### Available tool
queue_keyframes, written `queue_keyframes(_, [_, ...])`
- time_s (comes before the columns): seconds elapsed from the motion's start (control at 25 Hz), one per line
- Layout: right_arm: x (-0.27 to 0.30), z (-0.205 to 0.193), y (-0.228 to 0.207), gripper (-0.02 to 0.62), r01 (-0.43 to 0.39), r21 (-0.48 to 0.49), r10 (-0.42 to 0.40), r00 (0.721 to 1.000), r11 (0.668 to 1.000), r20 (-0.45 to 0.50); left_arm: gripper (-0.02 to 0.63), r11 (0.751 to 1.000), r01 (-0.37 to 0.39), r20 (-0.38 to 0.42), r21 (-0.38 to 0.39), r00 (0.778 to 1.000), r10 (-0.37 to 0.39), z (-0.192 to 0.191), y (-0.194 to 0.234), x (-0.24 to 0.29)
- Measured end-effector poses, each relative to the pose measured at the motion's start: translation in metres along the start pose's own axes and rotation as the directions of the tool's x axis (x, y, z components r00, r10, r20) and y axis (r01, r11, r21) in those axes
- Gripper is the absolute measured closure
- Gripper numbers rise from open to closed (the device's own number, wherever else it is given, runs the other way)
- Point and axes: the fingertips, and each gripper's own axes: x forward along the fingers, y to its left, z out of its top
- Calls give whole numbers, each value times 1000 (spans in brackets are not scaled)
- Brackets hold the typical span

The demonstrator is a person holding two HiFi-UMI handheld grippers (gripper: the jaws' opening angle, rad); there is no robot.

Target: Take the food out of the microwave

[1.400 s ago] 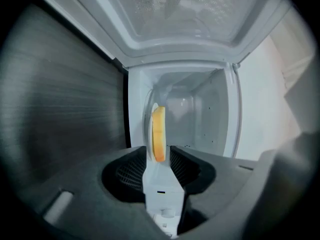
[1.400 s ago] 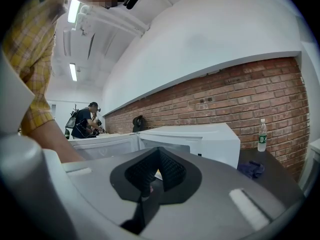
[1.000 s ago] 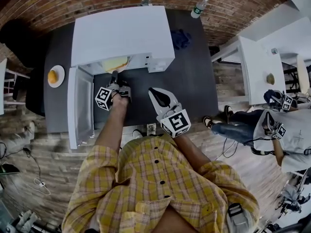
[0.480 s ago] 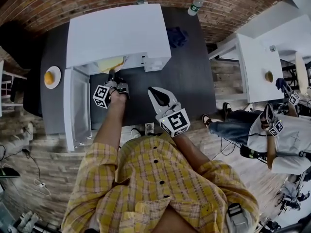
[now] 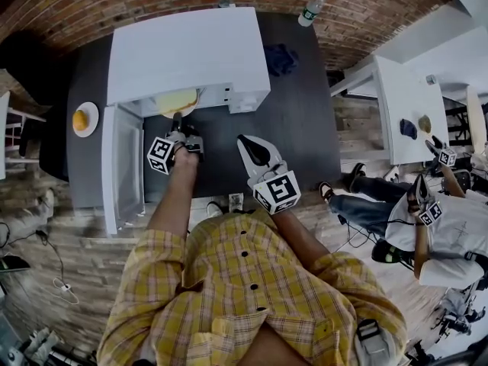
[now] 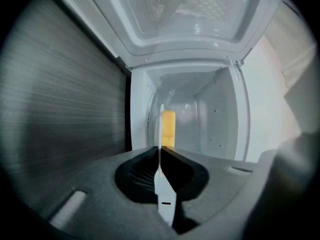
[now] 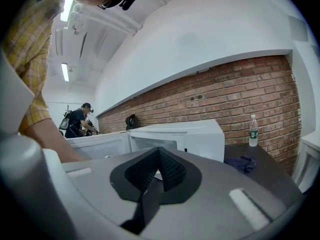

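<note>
Left claw (image 5: 177, 119) pinches plate rim (image 6: 163, 204) at microwave (image 5: 187, 52) mouth; right claw (image 5: 242, 140) pressed together, empty.
Head view alone shows the food (image 5: 177, 100) as a yellow oval, long axis crosswise to the left claw. Left gripper view shows it edge-on just beyond the jaws, which have just been closing onto the rim.

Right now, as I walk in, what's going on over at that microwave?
A person in a yellow plaid shirt is working two handheld grippers at a white microwave whose door is swung open. The left gripper is at the opening, and its jaws have just been closing on the rim of the white plate carrying the yellow food. The plate is not yet out. The right gripper hangs shut and empty over the dark table.
</note>
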Motion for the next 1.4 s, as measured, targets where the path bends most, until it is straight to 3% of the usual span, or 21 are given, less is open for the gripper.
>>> queue_keyframes(1.4, [-45, 4, 37, 592, 9, -5, -9, 997, 1000, 72, 594, 993, 117, -96, -9, 988, -118, -33, -51, -129])
